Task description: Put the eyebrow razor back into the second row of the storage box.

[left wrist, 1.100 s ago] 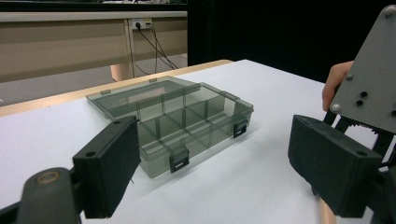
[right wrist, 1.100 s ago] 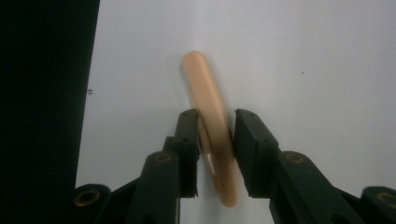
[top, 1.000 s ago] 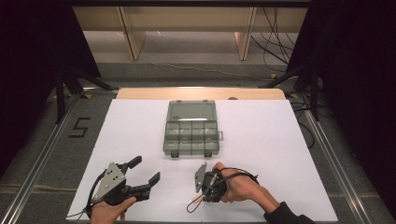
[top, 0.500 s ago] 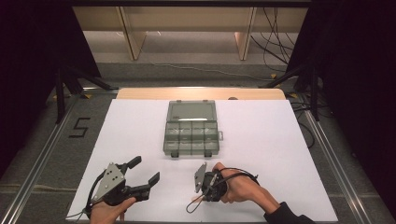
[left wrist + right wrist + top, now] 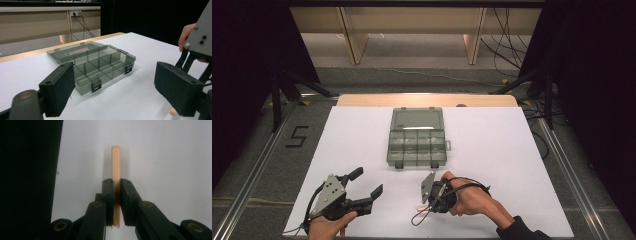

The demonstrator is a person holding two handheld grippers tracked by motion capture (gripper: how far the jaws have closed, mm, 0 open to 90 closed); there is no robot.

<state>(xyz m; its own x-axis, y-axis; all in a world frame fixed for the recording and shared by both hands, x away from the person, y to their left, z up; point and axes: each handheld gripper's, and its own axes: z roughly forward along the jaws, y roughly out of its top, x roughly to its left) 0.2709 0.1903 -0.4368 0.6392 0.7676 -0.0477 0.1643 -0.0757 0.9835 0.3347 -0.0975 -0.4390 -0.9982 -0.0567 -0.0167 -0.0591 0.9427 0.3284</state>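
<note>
A thin peach-coloured strip (image 5: 116, 162) stands on edge on the white table, and my right gripper (image 5: 116, 185) is shut on its near end. In the high view that gripper (image 5: 426, 201) points down at the table near the front, with the strip (image 5: 417, 205) at its tip. My left gripper (image 5: 366, 182) rests at the front left, open with nothing between its fingers. A smoky clear compartment box (image 5: 417, 137) lies with its lid open at mid table, beyond both grippers. The left gripper view looks past its open jaws (image 5: 117, 92) at the box (image 5: 100, 67).
The white sheet (image 5: 512, 150) covers the table, with a wooden edge (image 5: 427, 100) at the back. Metal rails (image 5: 257, 165) run along both sides, and cables (image 5: 507, 40) lie on the floor behind. In the left gripper view the right gripper's grey plate (image 5: 200, 37) stands close at the right.
</note>
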